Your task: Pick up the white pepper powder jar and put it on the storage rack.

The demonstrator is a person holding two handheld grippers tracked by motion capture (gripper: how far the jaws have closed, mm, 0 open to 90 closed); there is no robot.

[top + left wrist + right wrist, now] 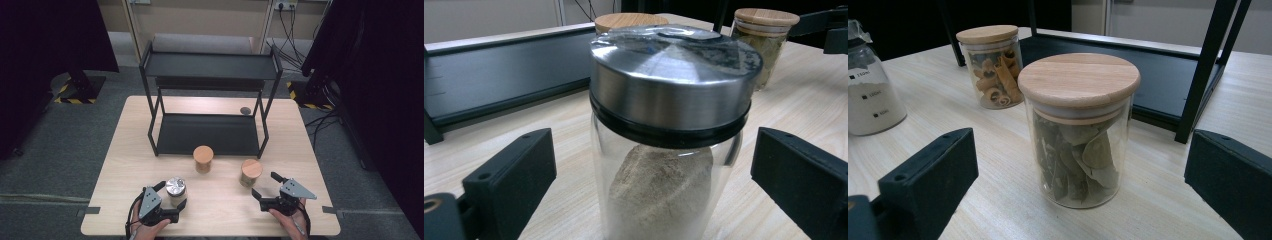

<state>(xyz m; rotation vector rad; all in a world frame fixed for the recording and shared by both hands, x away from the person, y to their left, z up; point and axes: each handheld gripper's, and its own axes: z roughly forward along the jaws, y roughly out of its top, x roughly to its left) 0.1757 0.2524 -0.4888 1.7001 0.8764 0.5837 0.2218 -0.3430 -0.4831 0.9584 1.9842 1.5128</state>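
Left gripper view: steel-lidded jar [674, 140] between open jaws

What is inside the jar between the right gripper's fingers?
Dried green leaves fill most of the jar, seen through its clear glass. A wooden lid covers the top, hiding whatever lies just beneath it.

Glass jar [664, 195] with brushed metal lid [674, 75] upright on pale wood surface [569, 150], pale powder heaped inside. Stands between the two black jaws of the left tongs [649, 200], jaws spread wide, clear gaps both sides, no contact. Behind, black shelf tray [499, 85] lying along the surface. Wooden-lidded jar [629, 21] mostly hidden behind metal lid. Second wooden-lidded jar [764, 40], leaves inside, at upper right.
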